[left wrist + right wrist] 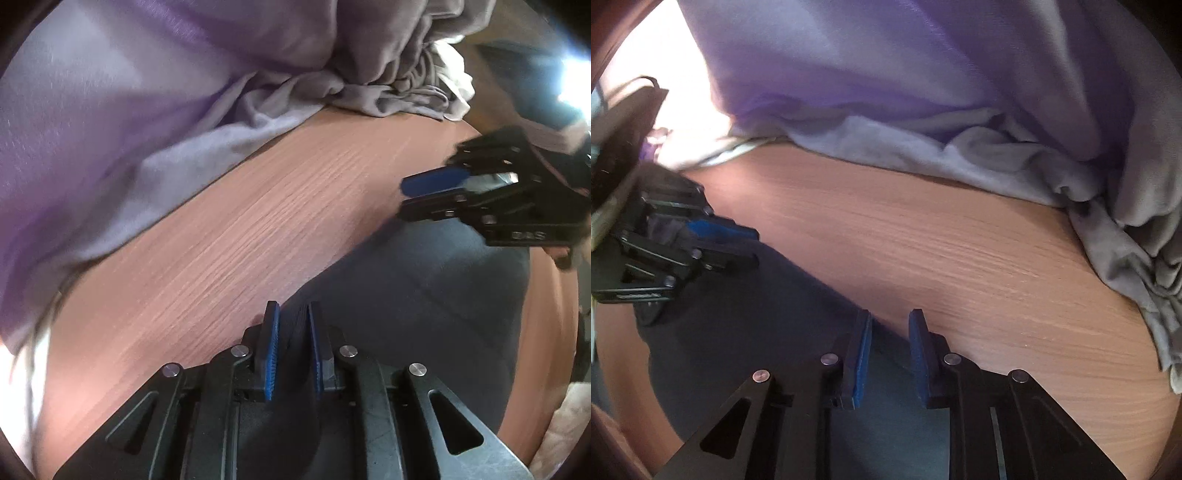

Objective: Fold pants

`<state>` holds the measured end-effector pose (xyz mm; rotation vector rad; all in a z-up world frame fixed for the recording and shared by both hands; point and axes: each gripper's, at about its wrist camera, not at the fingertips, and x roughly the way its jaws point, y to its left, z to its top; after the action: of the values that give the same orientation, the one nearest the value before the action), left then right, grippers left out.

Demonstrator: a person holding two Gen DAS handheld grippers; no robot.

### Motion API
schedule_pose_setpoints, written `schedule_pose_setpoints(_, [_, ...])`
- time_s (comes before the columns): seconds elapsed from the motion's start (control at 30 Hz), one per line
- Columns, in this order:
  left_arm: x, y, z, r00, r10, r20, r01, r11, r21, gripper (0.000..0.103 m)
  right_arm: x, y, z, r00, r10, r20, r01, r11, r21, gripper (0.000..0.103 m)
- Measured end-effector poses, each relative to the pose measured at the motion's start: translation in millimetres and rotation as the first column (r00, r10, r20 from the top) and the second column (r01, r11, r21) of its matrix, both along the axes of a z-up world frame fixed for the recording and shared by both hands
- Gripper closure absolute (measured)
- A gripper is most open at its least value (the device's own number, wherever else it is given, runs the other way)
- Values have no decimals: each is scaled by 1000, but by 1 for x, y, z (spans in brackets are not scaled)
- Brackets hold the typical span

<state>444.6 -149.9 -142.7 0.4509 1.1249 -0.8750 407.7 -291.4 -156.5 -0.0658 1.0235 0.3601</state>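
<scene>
Dark blue-grey pants (424,295) lie on the wooden table (240,229), also seen in the right wrist view (738,332). My left gripper (293,321) is shut on a thick folded edge of the pants, which fills the gap between its blue pads. It also shows in the right wrist view (738,243), with dark cloth in it. My right gripper (890,325) is open over the far edge of the pants, nothing between its pads. It shows in the left wrist view (410,195), at the pants' far end.
A purple cloth (110,110) and crumpled grey garments (388,74) are piled along the back of the table; they also show in the right wrist view (886,74) (1126,229). Bare wood (960,240) lies between them and the pants.
</scene>
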Motion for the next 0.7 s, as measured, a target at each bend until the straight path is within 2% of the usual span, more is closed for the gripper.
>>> schedule_pose_setpoints(0.07, [0,2,-3,1000,8,-2,-8,1000,0,84,-5,-2,7,1000,-16,23,15,999,30,81])
schedule_pose_setpoints(0.17, [-6,2,-4,1000,-5,23,4,1000,15,81,-15,7,17,998,28,49,-32,997,76,81])
schedule_pose_setpoints(0.23, [-6,2,-5,999,-8,33,8,1000,23,74,-14,18,13,997,74,16,-76,990,117,81])
schedule_pose_setpoints(0.3, [-3,8,-3,1000,8,25,-8,1000,24,58,-8,29,0,996,82,-21,-80,993,88,81])
schedule_pose_setpoints(0.43, [3,30,25,998,57,-4,-57,998,-39,54,-2,30,-7,998,18,-65,-12,995,99,80])
schedule_pose_setpoints(0.57, [-13,69,62,982,119,144,-116,993,-30,48,-14,37,19,1000,-10,-14,12,995,96,76])
schedule_pose_setpoints(0.7, [-26,116,72,966,169,194,-174,985,10,46,-30,63,45,999,10,37,-11,999,47,73])
